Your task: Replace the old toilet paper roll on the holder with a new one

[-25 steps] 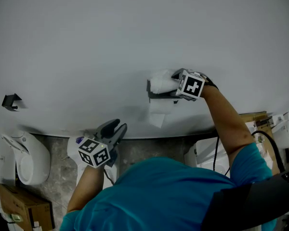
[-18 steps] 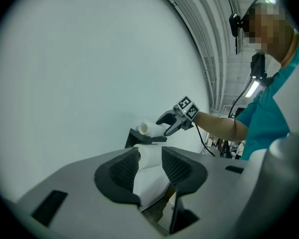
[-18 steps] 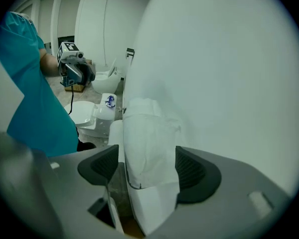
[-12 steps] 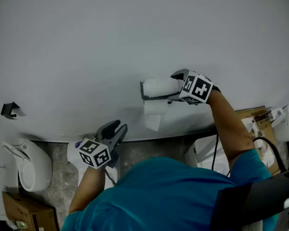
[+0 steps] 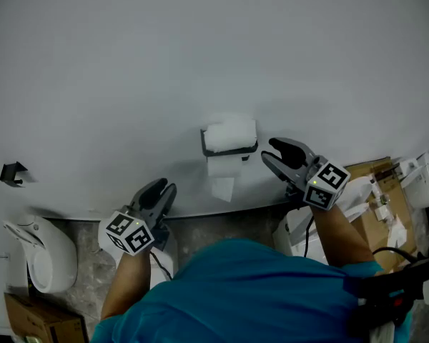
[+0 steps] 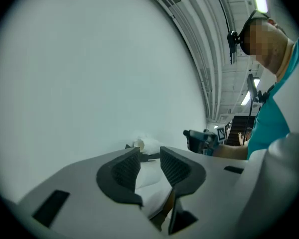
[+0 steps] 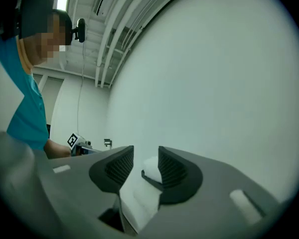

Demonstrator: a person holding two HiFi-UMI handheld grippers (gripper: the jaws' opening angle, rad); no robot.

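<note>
A white toilet paper roll [image 5: 230,134] sits in the black wall holder [image 5: 229,151], and a short tail of paper [image 5: 222,179] hangs below it. My right gripper [image 5: 269,152] is just right of the holder, apart from the roll. Its jaws have just been closing, stand open, and nothing is between them. In the right gripper view the roll [image 7: 151,166] shows beyond the gap. My left gripper [image 5: 161,188] hovers lower left near the wall, its jaws a narrow gap apart with nothing gripped. Its own view shows the roll [image 6: 142,145] and the right gripper [image 6: 203,139] further off.
A white fixture [image 5: 39,252] stands on the floor at the left, with a small black hook [image 5: 13,171] on the wall above it. Cardboard boxes [image 5: 382,191] and white items crowd the right. A brown box [image 5: 36,320] sits bottom left.
The right gripper let go of the roll and drew back to the right and down, turning over. The roll stays on the holder. The left gripper rose a little.
</note>
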